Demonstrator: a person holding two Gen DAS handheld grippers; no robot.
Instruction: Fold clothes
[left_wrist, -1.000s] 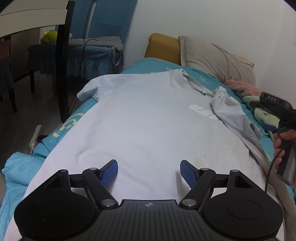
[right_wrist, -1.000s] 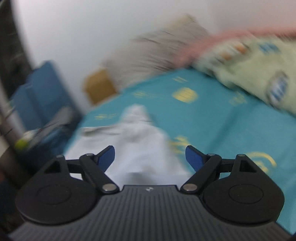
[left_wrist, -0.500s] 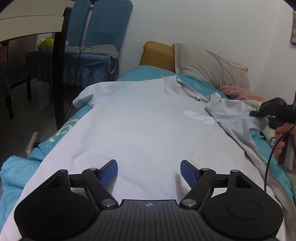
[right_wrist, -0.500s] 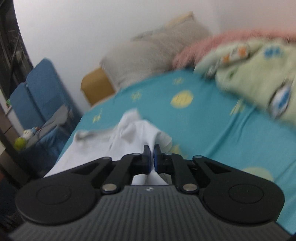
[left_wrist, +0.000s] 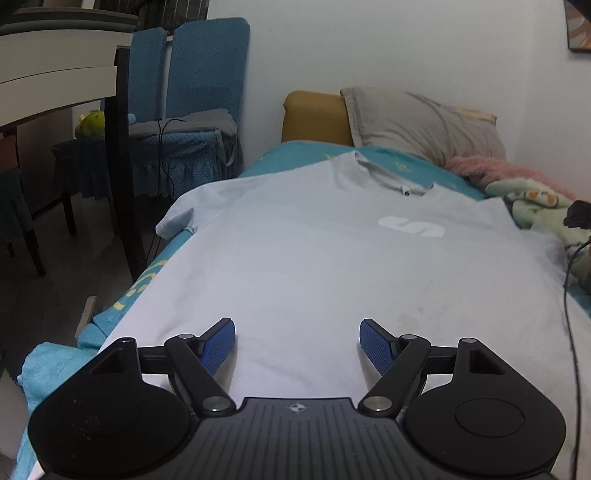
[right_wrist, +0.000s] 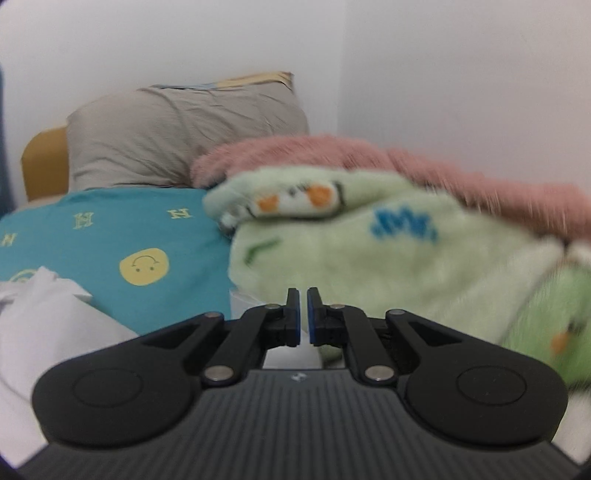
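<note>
The bed (left_wrist: 258, 170) had a teal sheet, and the white T-shirt (left_wrist: 314, 266) lay flat on it, front up. Past the shirt's collar leaned a grey pillow (left_wrist: 417, 125). Beside the shirt was a green blanket (right_wrist: 369, 258), with a pink blanket (right_wrist: 406, 166) behind it. The left gripper (left_wrist: 297, 345) hung over the shirt's bottom, jaws wide with nothing between them. The right gripper (right_wrist: 303, 314) had jaws almost shut; I cannot tell if they pinched the shirt.
</note>
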